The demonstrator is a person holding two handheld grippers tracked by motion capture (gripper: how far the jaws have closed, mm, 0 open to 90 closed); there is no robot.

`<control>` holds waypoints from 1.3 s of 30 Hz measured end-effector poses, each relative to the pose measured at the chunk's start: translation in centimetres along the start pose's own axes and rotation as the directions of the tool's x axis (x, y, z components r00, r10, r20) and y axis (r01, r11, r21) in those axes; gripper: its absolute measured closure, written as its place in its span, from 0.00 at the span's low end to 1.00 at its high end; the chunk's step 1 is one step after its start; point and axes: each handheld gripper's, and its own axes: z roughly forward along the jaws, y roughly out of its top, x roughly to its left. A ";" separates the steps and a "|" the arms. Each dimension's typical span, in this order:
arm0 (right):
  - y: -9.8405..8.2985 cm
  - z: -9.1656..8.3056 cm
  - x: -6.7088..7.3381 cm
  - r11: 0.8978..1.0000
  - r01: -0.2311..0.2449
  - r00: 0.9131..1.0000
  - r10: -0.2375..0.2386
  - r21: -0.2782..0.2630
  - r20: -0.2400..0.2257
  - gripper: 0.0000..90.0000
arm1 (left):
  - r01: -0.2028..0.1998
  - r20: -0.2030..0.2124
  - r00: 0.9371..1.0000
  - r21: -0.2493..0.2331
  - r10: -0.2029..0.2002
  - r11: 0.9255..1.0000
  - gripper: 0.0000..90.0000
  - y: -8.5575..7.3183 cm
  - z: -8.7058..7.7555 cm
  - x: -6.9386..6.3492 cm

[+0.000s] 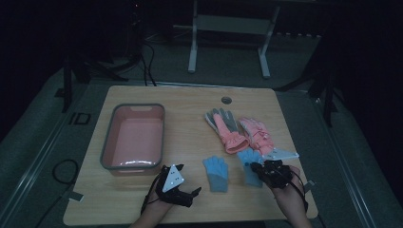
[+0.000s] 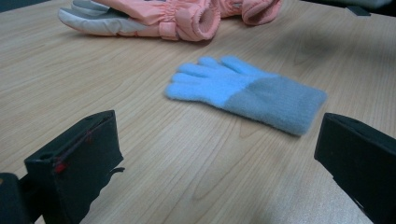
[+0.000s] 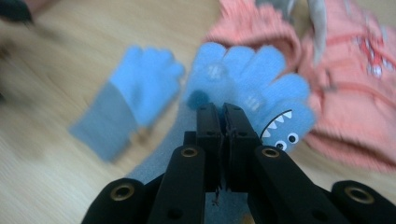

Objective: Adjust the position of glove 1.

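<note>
Right tongs pinch the shark glove

Right tongs [image 3: 223,114] clamped on blue shark glove [image 3: 261,79], by the pink gloves [image 1: 240,130]. Pink tub [image 1: 108,142] is far left. Left tongs [image 2: 215,154] gape wide, empty, nearer the plain blue glove [image 2: 247,91] (cuff toward them). The shark face shows in right gripper view

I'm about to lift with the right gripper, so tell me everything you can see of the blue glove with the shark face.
The shark-face glove is a small knitted glove, light blue with a grey cuff. A grinning mouth of white teeth and two eyes sit on its thumb side, and pale marks show on its fingers. It lies by the table's near right edge, fingers toward the pink gloves, its plain partner glove apart beside it. The right gripper is shut on it near the palm.
</note>
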 end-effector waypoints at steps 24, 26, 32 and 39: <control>2.5 7.2 7.2 0.996 0.031 0.993 -0.021 0.084 -0.117 0.96 | -0.006 0.000 1.000 0.003 0.006 1.000 0.01 0.0 0.0 -0.1; 2.4 7.6 7.3 0.995 0.026 0.993 -0.015 0.094 -0.116 0.96 | -0.007 -0.001 1.000 0.003 0.007 1.000 0.01 0.0 0.0 -0.1; 2.1 8.7 7.4 0.991 0.052 0.993 -0.038 0.124 -0.112 0.95 | -0.009 -0.001 1.000 0.005 0.009 1.000 0.01 0.0 0.0 -0.1; 1.3 9.9 7.4 0.987 0.059 0.994 -0.043 0.149 -0.103 0.93 | -0.015 -0.003 1.000 0.010 0.016 1.000 0.01 0.0 0.1 -0.2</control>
